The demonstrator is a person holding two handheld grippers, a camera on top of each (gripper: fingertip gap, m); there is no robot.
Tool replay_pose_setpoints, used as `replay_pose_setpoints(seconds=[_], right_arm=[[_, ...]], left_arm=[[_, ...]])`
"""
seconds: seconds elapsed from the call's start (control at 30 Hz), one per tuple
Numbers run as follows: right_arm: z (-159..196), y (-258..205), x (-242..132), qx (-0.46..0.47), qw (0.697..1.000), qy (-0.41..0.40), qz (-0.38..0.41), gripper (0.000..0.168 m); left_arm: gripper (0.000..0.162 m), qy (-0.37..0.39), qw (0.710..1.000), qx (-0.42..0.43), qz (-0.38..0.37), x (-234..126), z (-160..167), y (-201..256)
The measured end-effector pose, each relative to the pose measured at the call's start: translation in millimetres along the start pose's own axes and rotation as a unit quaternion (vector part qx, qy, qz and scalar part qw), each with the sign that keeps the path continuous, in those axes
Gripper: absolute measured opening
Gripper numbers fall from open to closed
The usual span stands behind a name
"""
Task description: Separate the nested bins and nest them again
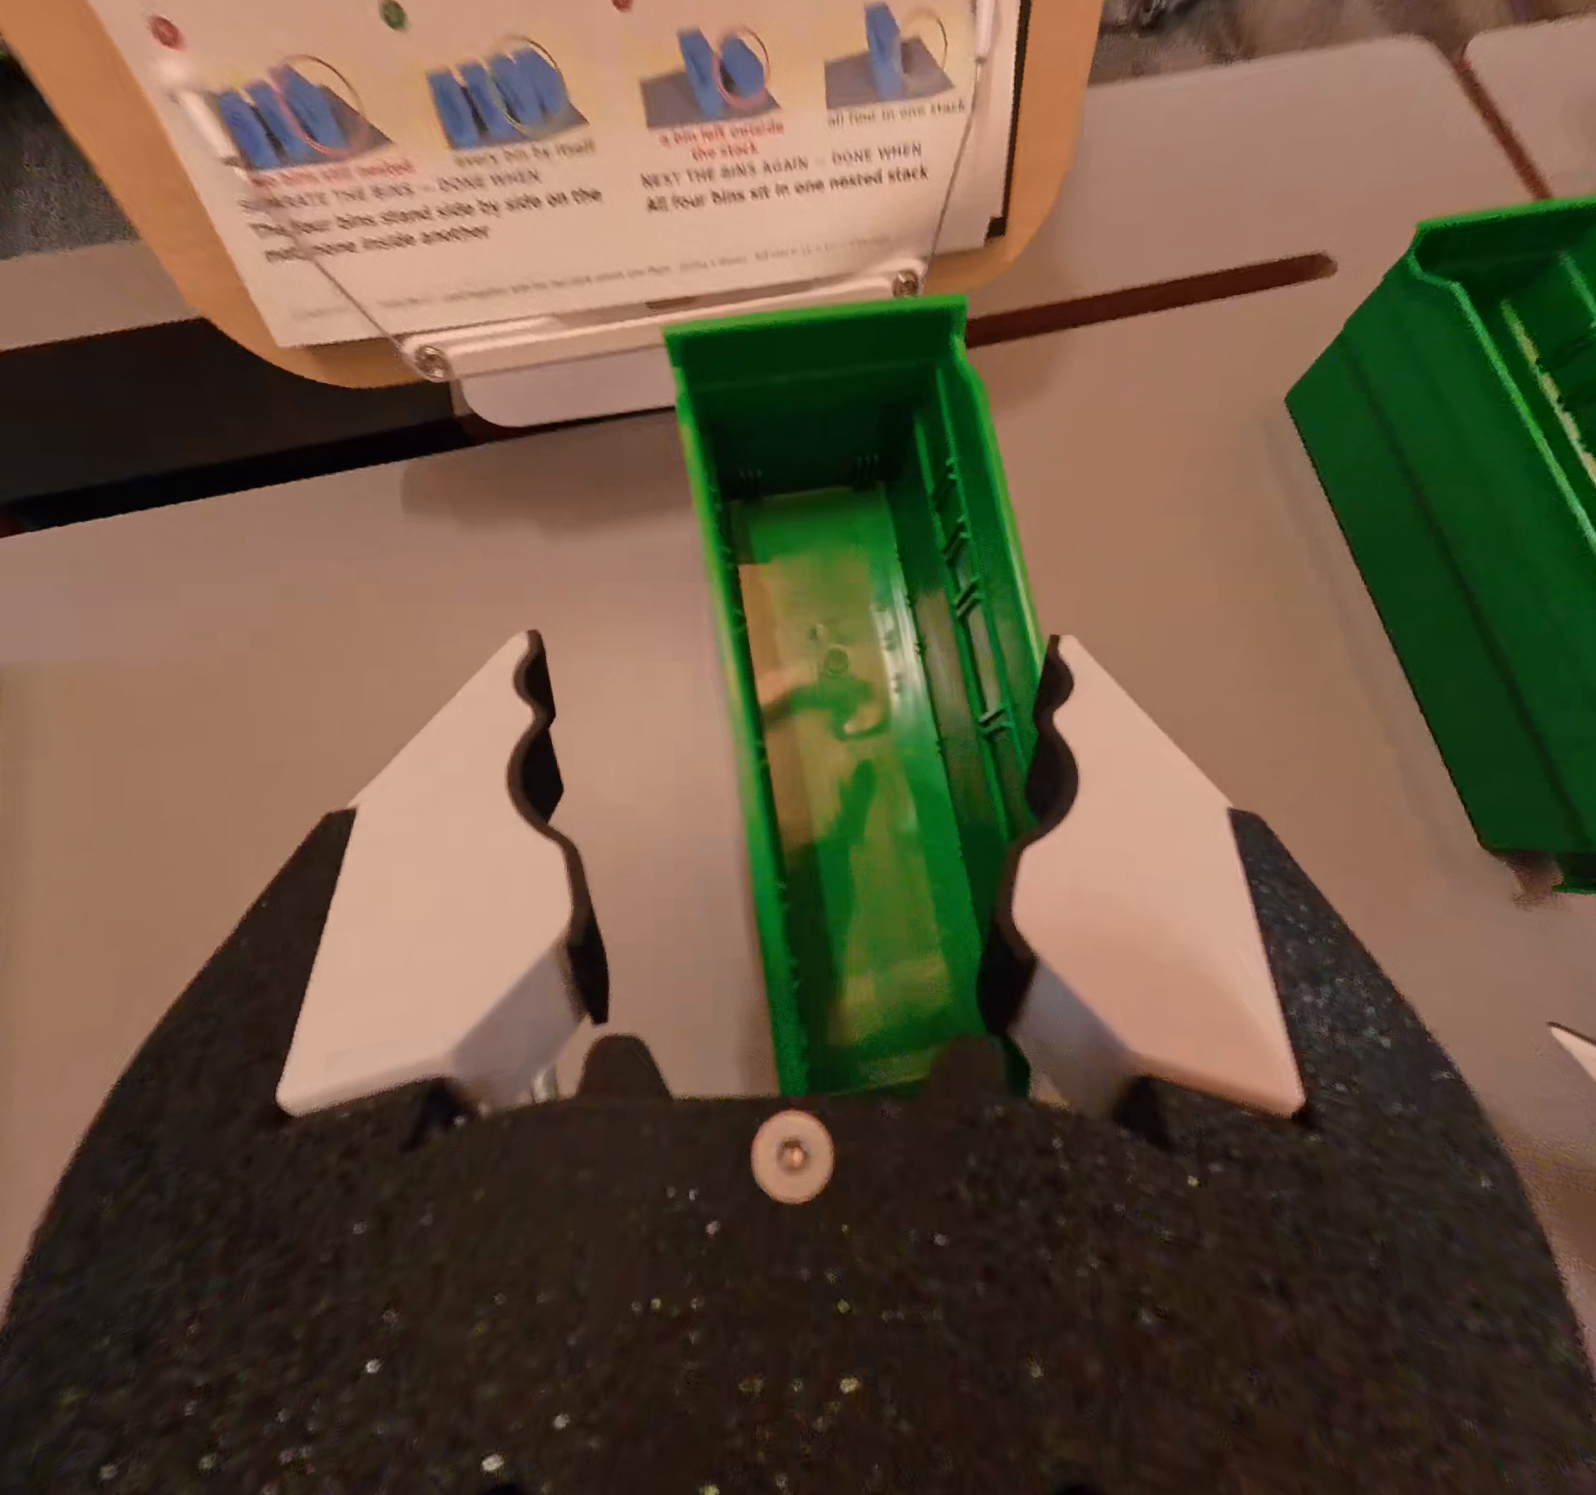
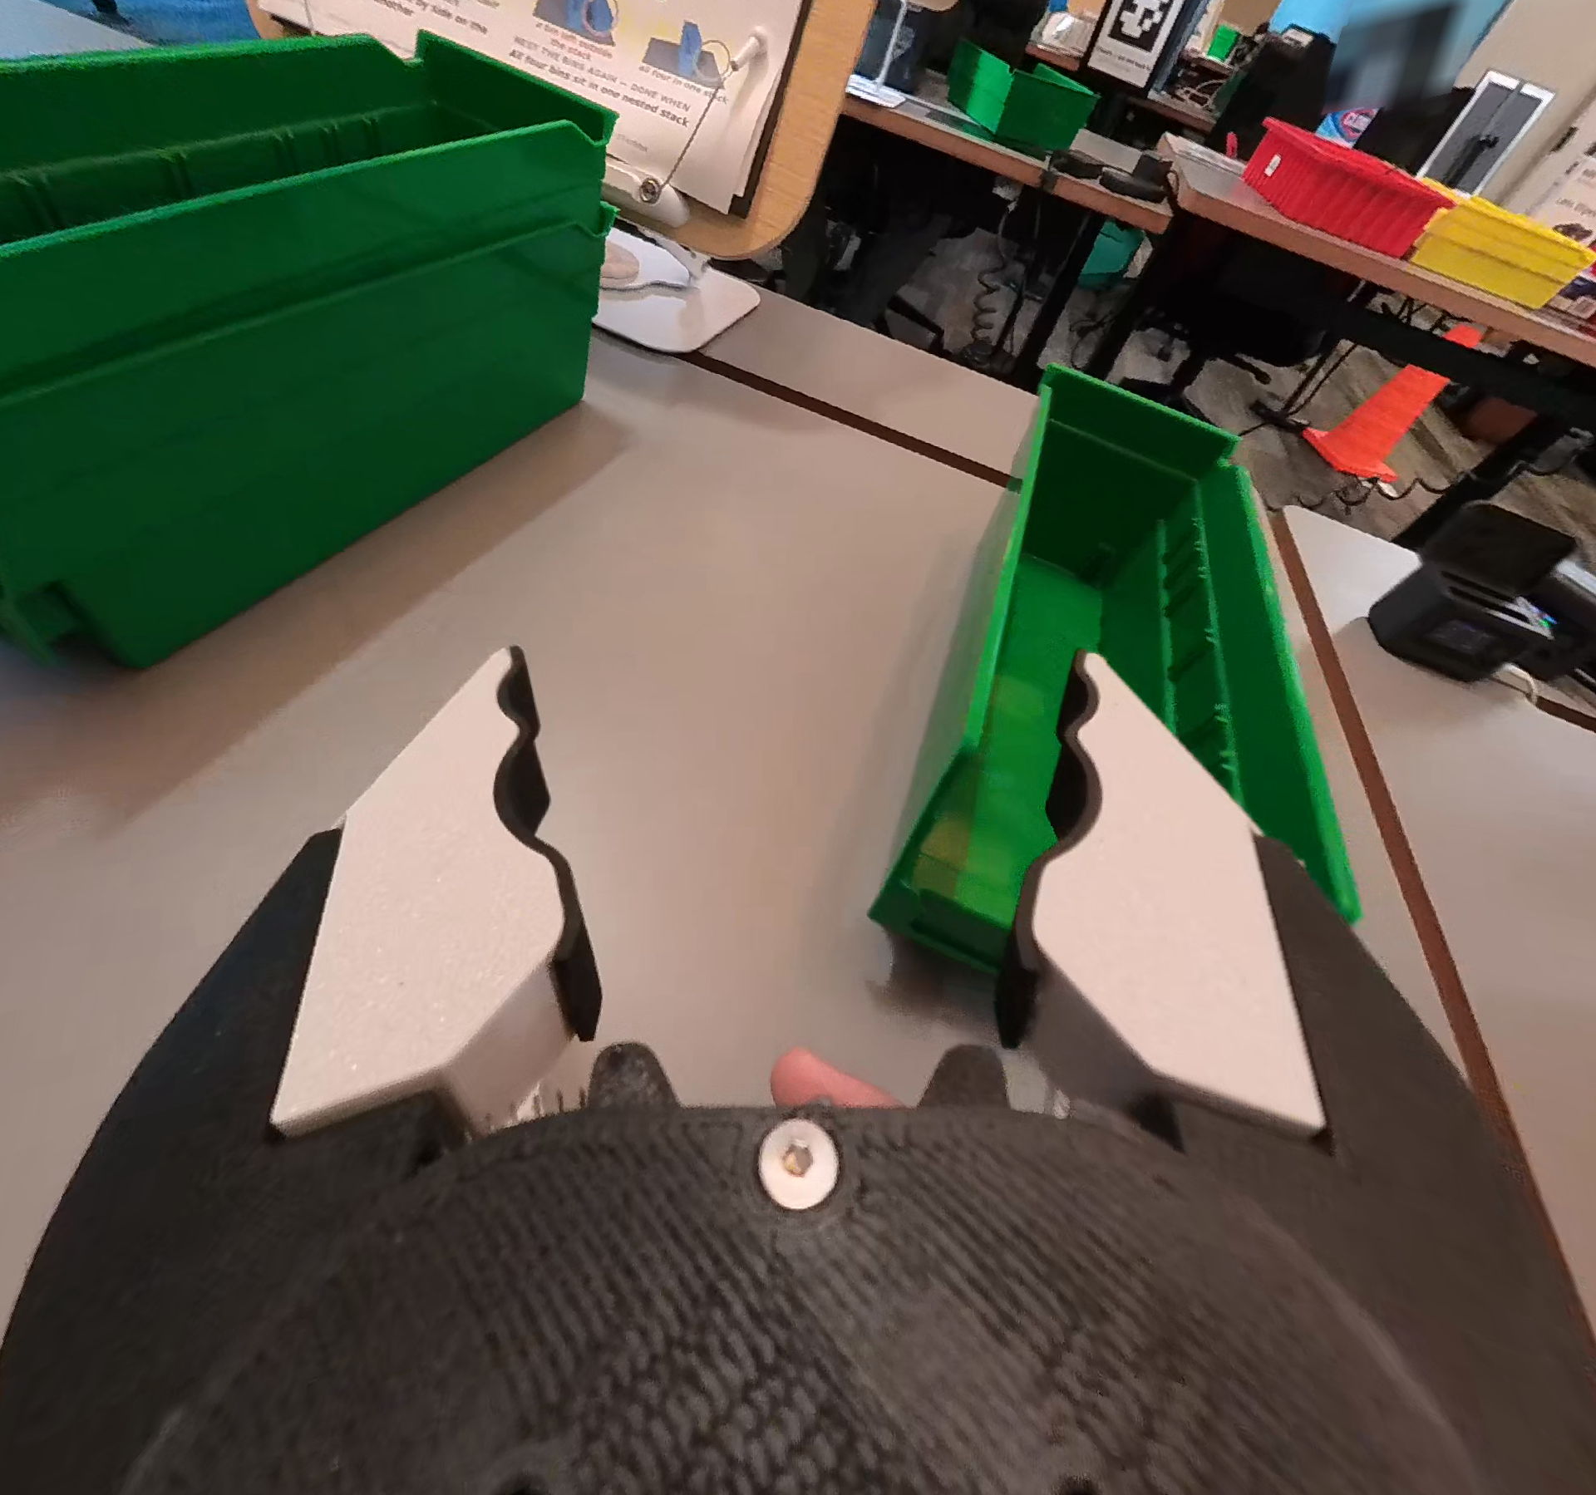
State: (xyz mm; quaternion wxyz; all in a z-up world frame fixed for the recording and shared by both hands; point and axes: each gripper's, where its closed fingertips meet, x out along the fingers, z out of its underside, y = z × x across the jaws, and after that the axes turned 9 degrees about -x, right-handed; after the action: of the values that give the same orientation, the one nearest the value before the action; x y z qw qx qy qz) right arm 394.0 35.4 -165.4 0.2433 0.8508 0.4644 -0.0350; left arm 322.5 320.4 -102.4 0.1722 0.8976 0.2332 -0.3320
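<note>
While my left gripper (image 1: 794,806) and right gripper (image 2: 794,815) gape wide, holding nothing, one narrow bin (image 1: 855,676) stands alone on the worktop (image 1: 345,633) — separating underway (probably); next, the nested stack (image 2: 285,348) needs parting.

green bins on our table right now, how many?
4, as far as visible. One single bin between the left gripper's open fingers; another single bin by the right gripper; two still nested in a stack between them. More could hide inside it.
</note>
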Motion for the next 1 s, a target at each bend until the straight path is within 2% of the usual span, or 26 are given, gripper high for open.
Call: replay_pose_setpoints(seconds=[0.13,0.23,0.37,0.47,0.57,0.7,0.9,1.0], right_arm=[[9.7,14.6,-13.4,0.009,1.0,-0.011,0.026,0.118],[18.3,27.3,-23.9,0.006,0.998,-0.024,0.05,0.118],[25.2,43.5,-35.8,0.012,0.997,-0.032,0.076,0.117],[30.1,51.6,-39.4,0.019,0.996,-0.036,0.085,0.117],[36.3,53.6,-37.3,0.033,0.995,-0.038,0.082,0.117],[42.9,46.4,-30.2,0.054,0.996,-0.041,0.062,0.116],[41.8,42.2,-28.6,0.037,0.996,-0.045,0.061,0.116],[42.8,40.8,-27.6,0.036,0.997,-0.046,0.058,0.115]], left_arm=[[0.096,0.027,0.999,0.002,0.033,-12.2,8.8,-22.9],[0.082,0.008,0.996,-0.009,0.09,-21.3,42.5,-29.9],[0.066,0.03,0.982,-0.04,0.181,-44.6,89.5,-32.4],[0.055,0.044,0.976,-0.019,0.21,-56.2,125.2,-40.0],[0.049,0.073,0.964,0.002,0.256,-66.9,142.9,-35.0],[0.04,0.106,0.962,0.045,0.249,-73.0,149.4,-31.5],[0.026,0.077,0.964,0.085,0.241,-56.6,169.3,-12.0],[0.017,0.08,0.97,0.092,0.211,-50.2,169.1,-11.4]])
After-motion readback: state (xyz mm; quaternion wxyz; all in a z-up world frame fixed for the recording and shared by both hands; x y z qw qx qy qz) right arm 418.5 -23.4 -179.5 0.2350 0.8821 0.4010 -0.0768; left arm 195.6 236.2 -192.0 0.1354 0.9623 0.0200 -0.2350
